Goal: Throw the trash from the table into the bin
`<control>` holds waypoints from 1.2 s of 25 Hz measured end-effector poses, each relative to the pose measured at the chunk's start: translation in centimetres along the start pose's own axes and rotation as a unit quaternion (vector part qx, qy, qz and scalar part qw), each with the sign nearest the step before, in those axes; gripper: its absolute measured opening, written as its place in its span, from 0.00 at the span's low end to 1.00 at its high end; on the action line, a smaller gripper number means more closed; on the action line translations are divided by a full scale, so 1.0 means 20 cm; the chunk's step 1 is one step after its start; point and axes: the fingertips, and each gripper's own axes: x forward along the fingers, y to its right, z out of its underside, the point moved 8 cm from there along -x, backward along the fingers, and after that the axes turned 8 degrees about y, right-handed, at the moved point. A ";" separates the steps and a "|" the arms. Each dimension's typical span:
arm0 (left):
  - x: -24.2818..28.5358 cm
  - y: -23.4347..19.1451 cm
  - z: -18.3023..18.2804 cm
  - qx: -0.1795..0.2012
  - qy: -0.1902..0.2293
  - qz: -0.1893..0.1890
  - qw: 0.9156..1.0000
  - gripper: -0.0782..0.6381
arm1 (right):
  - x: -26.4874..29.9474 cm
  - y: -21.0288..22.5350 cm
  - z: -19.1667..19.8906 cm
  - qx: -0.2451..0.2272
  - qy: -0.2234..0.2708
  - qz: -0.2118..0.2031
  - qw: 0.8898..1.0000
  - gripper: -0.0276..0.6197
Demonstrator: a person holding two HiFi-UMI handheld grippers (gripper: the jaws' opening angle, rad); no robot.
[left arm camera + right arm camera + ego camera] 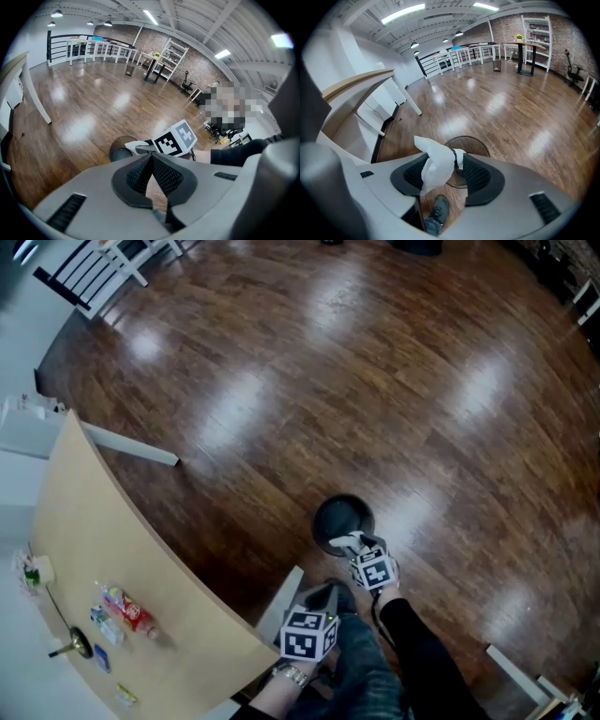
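- Our right gripper (447,161) had its jaws clamped partway shut on a crumpled white tissue (433,171), right over the black bin (476,144), lower centre in the head view.
- Our left gripper (151,158) was empty, jaw tips pressed together.
- A few wrappers (127,612) sat on the table (141,540), lower left.

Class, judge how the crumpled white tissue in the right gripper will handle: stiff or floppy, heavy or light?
Probably floppy: the crumpled white tissue folds and droops in the right gripper. Likely light, so it may drift falling toward the round black bin below.
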 end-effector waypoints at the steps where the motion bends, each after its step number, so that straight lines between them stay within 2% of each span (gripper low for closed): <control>1: 0.01 0.00 0.01 0.000 -0.002 -0.001 1.000 0.11 | 0.01 0.01 0.00 0.002 -0.001 0.002 1.000 0.38; 4: 0.05 -0.01 0.02 -0.006 -0.009 -0.005 1.000 0.11 | 0.06 0.04 0.00 0.012 -0.009 0.005 1.000 0.43; 6: 0.07 -0.02 0.02 -0.010 -0.012 -0.007 1.000 0.11 | 0.08 0.05 0.00 0.014 -0.015 0.009 1.000 0.55; 17: 0.10 0.01 0.01 -0.002 -0.035 0.000 0.999 0.11 | -0.07 0.08 0.00 0.039 0.009 0.021 0.999 0.55; 21: 0.07 0.02 -0.01 -0.001 -0.044 0.001 0.999 0.11 | -0.25 0.05 -0.04 0.068 0.022 0.020 0.997 0.55; 23: 0.04 0.04 -0.03 -0.003 -0.041 0.014 0.999 0.11 | -0.35 0.03 -0.05 0.073 0.039 0.019 0.996 0.55; 28: -0.08 0.13 -0.11 0.033 -0.027 0.038 0.998 0.11 | -0.72 -0.08 -0.18 0.065 0.068 0.014 0.995 0.55; 30: -0.15 0.16 -0.13 0.021 -0.024 0.045 0.998 0.11 | -0.86 -0.15 -0.21 0.056 0.073 0.007 0.996 0.55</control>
